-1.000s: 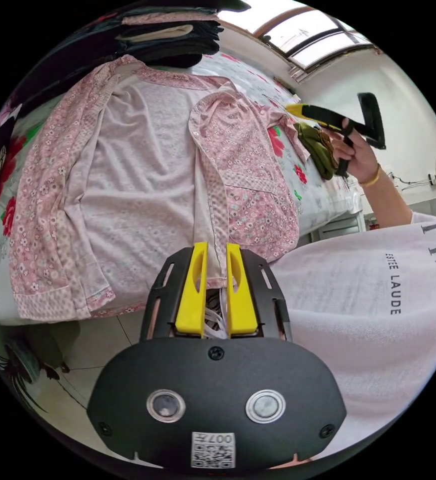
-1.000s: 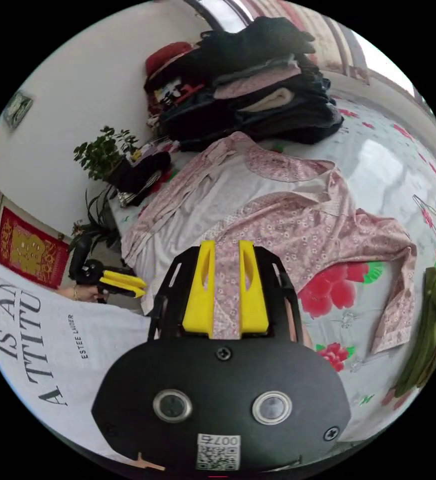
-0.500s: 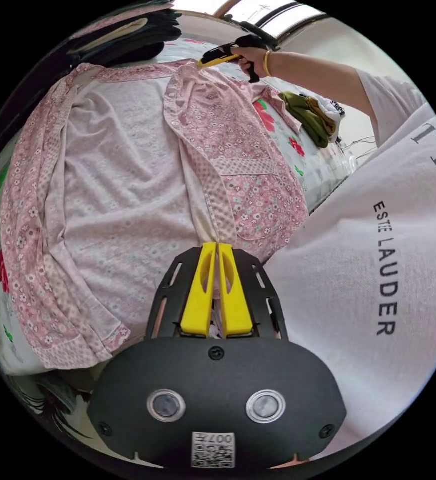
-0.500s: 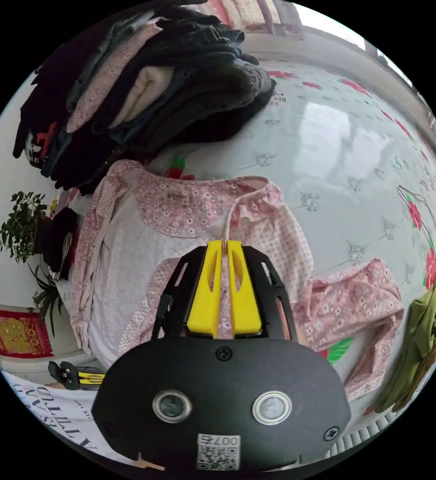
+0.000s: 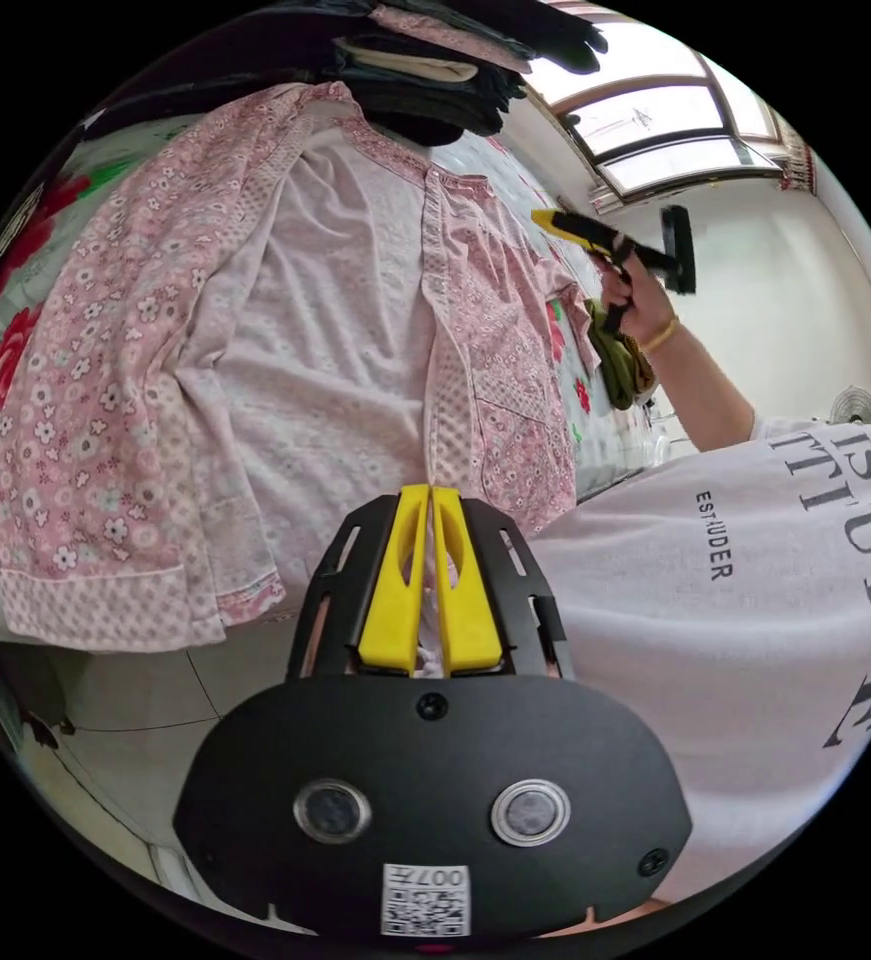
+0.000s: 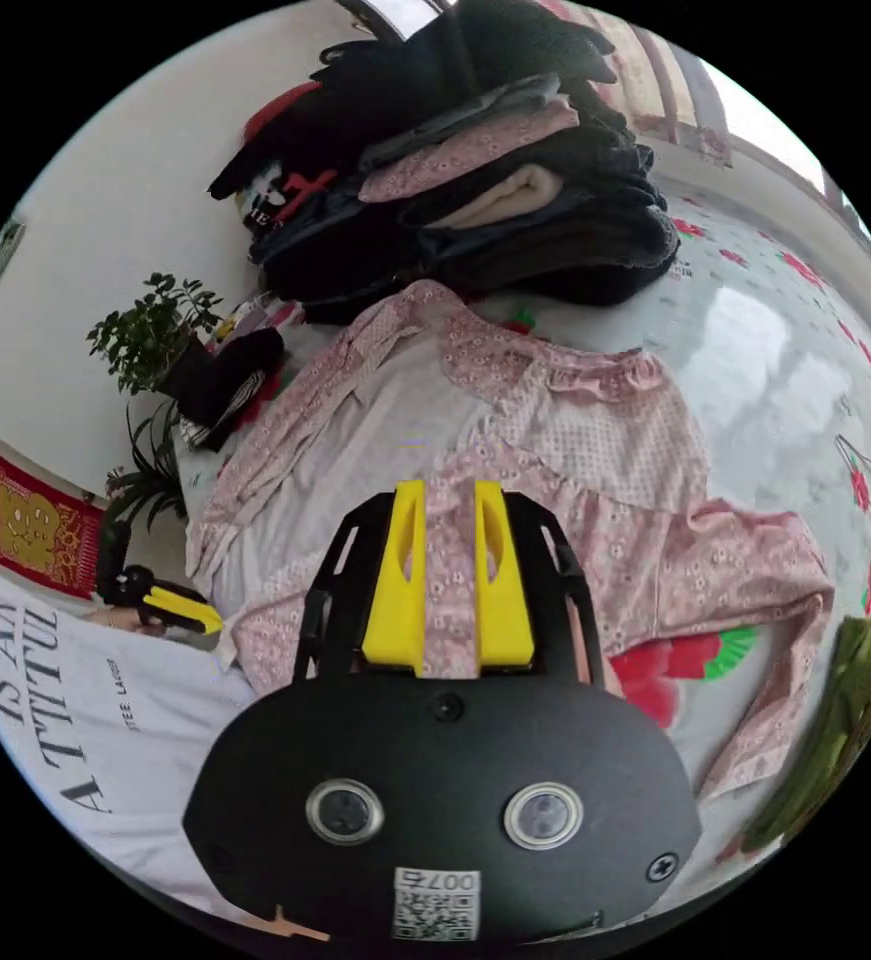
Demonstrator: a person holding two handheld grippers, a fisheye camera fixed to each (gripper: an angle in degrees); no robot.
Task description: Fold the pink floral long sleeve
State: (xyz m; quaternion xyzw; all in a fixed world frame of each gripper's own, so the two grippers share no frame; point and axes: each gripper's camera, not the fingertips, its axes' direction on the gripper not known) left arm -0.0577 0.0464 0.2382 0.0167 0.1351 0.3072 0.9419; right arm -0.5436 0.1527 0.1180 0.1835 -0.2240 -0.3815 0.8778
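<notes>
Left tool (image 5: 430, 492) is clamped on the shirt (image 5: 335, 330) placket's near hem; right tool (image 6: 449, 490), jaws apart, hovers. Pull the placket straight before releasing.

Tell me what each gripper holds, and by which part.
Left gripper: shut on the pink floral shirt, at the bottom of its button placket. Right gripper: open, holding nothing.

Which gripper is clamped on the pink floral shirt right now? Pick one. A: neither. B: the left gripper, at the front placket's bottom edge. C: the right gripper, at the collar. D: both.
B: the left gripper has its jaws shut on the bottom of the pink floral shirt's front placket, while the right gripper hangs over the shirt with its jaws apart.
</notes>
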